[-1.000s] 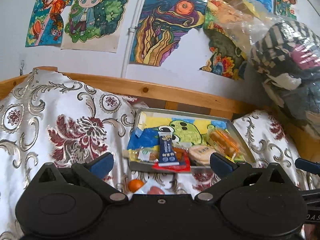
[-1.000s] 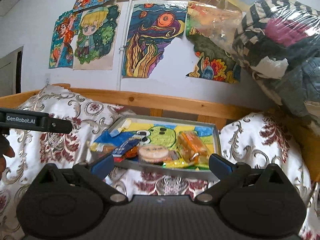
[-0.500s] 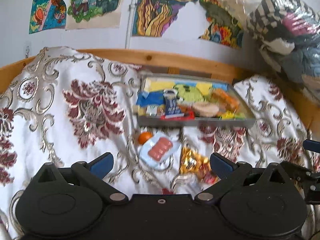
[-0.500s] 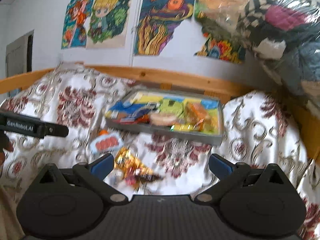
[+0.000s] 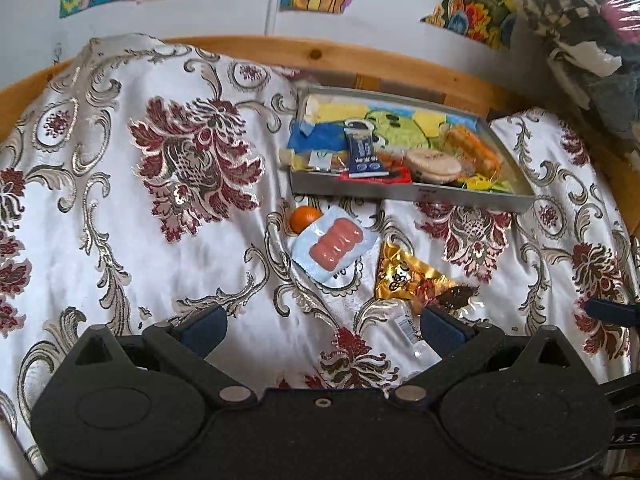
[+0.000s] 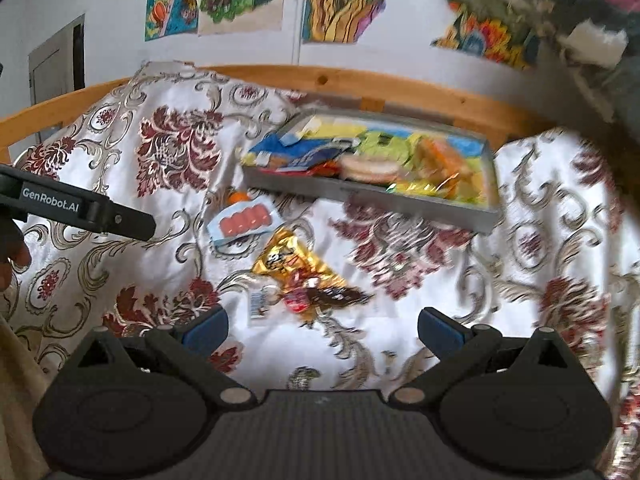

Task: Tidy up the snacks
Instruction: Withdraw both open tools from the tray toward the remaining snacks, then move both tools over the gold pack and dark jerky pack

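On the bed's patterned cloth, loose snacks lie in front of a grey tray half filled with packets.

Left tool and right tool both hang over the cloth with jaws apart, gripping nothing. Near the far edge of the bed, against the wooden rail, the tray holds a blue sachet, a round biscuit pack and orange and yellow wrappers. Just before the tray's near left corner sits a small orange, touching a pale-blue sausage pack. Nearer still lies a gold bag, with a clear packet by the left tool's right finger. The right view is blurred.
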Action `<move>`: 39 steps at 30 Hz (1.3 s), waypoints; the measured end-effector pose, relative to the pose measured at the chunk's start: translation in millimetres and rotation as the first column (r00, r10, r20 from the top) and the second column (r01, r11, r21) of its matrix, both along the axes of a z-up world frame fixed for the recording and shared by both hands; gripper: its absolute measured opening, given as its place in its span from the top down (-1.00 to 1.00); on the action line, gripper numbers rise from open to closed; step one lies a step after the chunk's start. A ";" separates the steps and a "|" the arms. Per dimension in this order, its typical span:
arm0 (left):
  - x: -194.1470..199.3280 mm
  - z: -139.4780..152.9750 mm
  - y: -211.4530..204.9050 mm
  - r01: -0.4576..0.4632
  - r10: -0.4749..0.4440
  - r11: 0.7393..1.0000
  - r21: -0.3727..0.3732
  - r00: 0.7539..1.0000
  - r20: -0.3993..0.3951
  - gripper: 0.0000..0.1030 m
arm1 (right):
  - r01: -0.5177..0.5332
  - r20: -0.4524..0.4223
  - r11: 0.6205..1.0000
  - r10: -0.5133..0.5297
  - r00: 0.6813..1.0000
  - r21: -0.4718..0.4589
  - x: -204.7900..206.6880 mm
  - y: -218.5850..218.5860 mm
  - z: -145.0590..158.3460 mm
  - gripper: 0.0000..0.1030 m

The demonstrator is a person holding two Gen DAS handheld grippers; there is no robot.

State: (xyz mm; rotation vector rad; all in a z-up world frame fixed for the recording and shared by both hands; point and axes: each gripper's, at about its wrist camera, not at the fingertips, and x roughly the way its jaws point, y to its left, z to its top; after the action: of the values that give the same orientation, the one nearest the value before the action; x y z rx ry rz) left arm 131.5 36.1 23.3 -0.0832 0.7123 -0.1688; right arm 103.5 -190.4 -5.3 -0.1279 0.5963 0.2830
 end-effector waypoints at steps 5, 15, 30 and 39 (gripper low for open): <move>21.7 -7.5 3.0 0.016 -0.016 1.000 0.013 1.000 -0.015 -0.98 | 0.029 -0.124 0.996 -0.019 0.992 0.080 32.5 2.1 -14.1 -1.00; 69.9 -32.3 6.4 0.049 -0.051 0.998 -0.038 0.998 -0.031 -0.98 | 0.122 -0.271 0.980 -0.076 0.959 0.156 90.8 16.0 -43.2 -1.00; 86.6 -32.8 10.5 0.069 -0.062 0.992 -0.110 0.996 0.066 -0.98 | 0.234 -0.338 0.964 -0.181 0.924 0.125 127.2 41.2 -75.2 -0.87; 77.2 -34.0 -6.9 0.163 -0.160 0.986 -0.022 0.982 0.098 -0.98 | 0.210 -0.338 0.975 -0.174 0.925 0.072 117.0 10.3 -62.6 -0.35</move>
State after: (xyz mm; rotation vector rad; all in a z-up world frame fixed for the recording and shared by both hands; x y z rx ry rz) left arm 208.7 29.2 -10.6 -0.0459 0.6209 -0.3367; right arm 220.5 -180.1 -67.9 0.0848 0.9188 0.1448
